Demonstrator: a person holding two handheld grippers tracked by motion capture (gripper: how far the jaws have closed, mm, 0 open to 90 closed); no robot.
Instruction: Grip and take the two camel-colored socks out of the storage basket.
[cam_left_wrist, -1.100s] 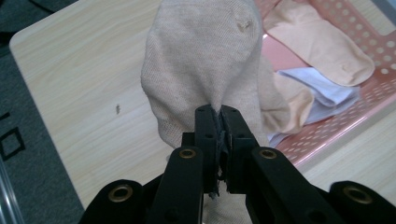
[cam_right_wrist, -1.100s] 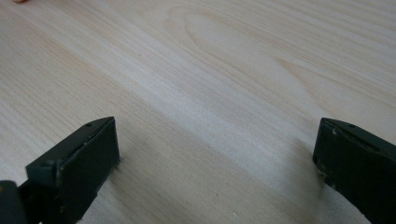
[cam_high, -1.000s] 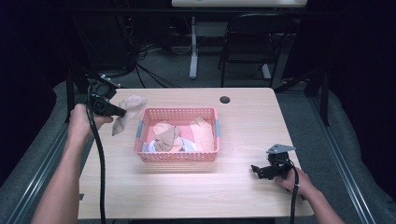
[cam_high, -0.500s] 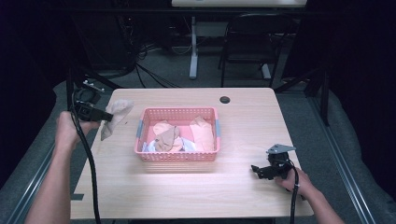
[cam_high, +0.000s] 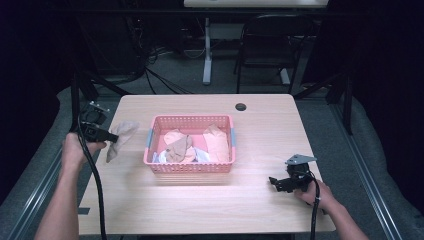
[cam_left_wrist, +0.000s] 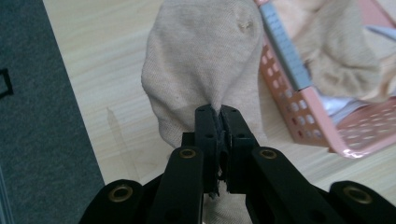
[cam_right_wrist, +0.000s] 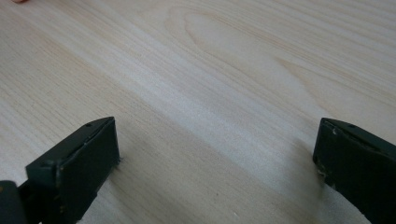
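Left to right. Your left gripper (cam_high: 111, 137) has its jaws clamped on a beige sock (cam_left_wrist: 205, 60), which hangs just left of the pink basket (cam_high: 188, 168), over the table (cam_high: 200, 200) near its left edge. In the left gripper view the sock drapes beyond the pinching jaws, with the basket's rim beside it. One sock appears to be out of the basket; setting it down is the step that seems to be in hand. In the basket lie more pieces (cam_high: 180, 146), beige and peach with something pale beneath, so most of the unloading looks left to do. A dark round grommet (cam_high: 241, 106) sits near the far edge, well clear. Your right gripper (cam_high: 278, 183) rests at the near right, jaws wide apart on bare wood. Nothing blocks the landing spot.
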